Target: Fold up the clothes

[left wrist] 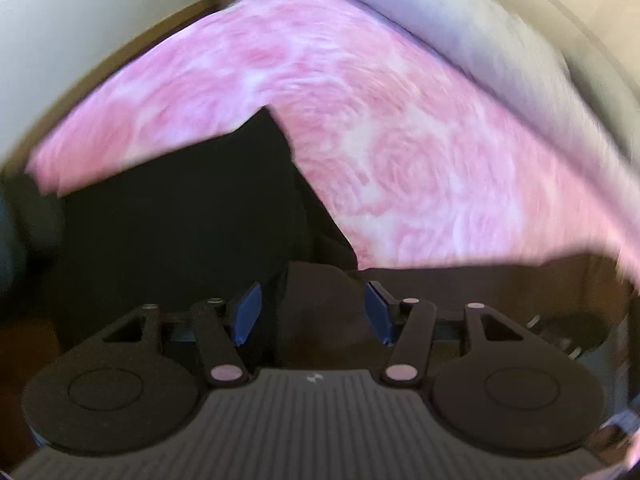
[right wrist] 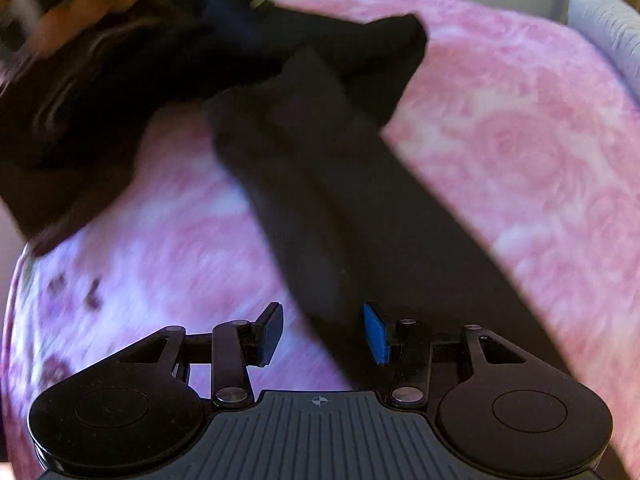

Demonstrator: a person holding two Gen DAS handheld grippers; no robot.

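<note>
A black garment point(left wrist: 160, 220) lies on a pink floral bedspread point(left wrist: 400, 152). A bunched fold of it point(left wrist: 320, 304) sits between the blue pads of my left gripper point(left wrist: 314, 312); the jaws stand apart and the left pad is off the cloth. In the right wrist view a long black strip of the garment point(right wrist: 340, 168) runs from my right gripper point(right wrist: 324, 334) up across the bedspread point(right wrist: 520, 160). That gripper is open, with pink showing beside its left pad. A hand point(right wrist: 60, 12) with the other gripper is blurred at the top left.
A grey pillow or blanket point(left wrist: 460, 32) lies beyond the bedspread, also at the right wrist view's corner as a grey pillow point(right wrist: 608, 28). A wooden edge point(left wrist: 132, 48) and pale wall point(left wrist: 80, 0) border the bed on the left. Brown floor point(left wrist: 500, 280) shows below the bed edge.
</note>
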